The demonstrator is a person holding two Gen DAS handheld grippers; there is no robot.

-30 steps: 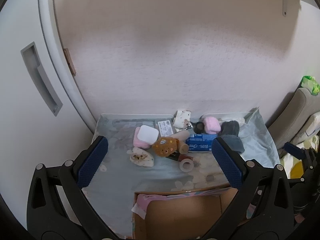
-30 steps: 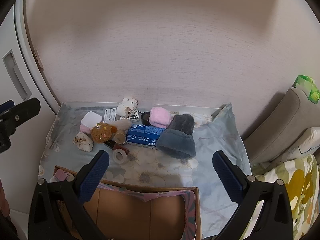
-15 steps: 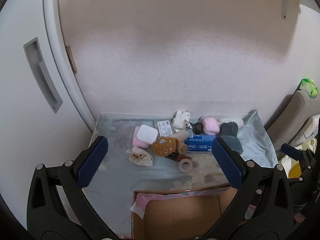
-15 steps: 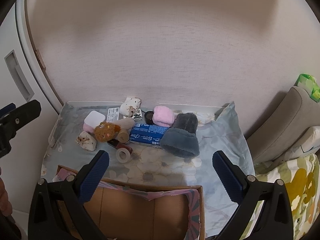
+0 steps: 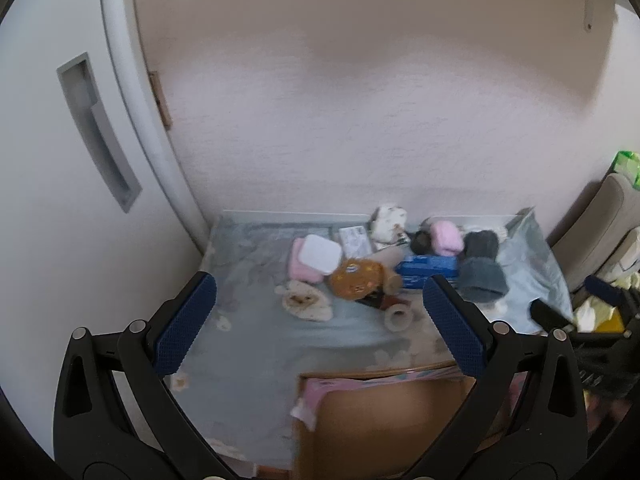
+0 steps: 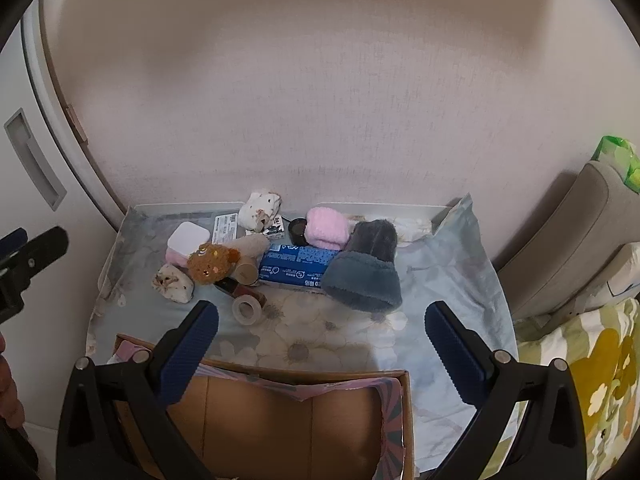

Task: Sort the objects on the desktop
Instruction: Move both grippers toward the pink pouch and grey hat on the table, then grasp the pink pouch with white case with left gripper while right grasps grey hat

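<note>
Nearest me, the cardboard box (image 6: 288, 420) is cut off by the lower edge of both views, so I cannot see its floor or how deep it goes; a pink patterned lining hangs over its far rim. My right gripper (image 6: 320, 344) hangs above that rim with its jaws spread wide and nothing between them. My left gripper (image 5: 318, 320) is posed the same way — jaws wide apart, empty, held over the near left part of the counter (image 5: 248, 344). Its view is blurred, so small details there are hard to read.

Between the box and the clutter lies a bare strip of flowered cloth (image 6: 320, 332), open room on the right as well. Just beyond it sits a tape roll (image 6: 246, 310), with a dark red item behind it that I cannot identify. Left of that lies a white plush (image 6: 173, 280), then a brown bear plush (image 6: 212, 262) leaning on a beige tube (image 6: 250, 246). A blue carton (image 6: 296, 264) lies flat in the middle, its right end hidden under a grey fuzzy hat (image 6: 366, 272). Farther back are a white-lidded pink case (image 6: 186, 240), a pink fuzzy bundle (image 6: 326, 232), a small dark round thing partly hidden beside it, and a spotted white plush (image 6: 260, 210) against the wall (image 6: 320, 100)
</note>
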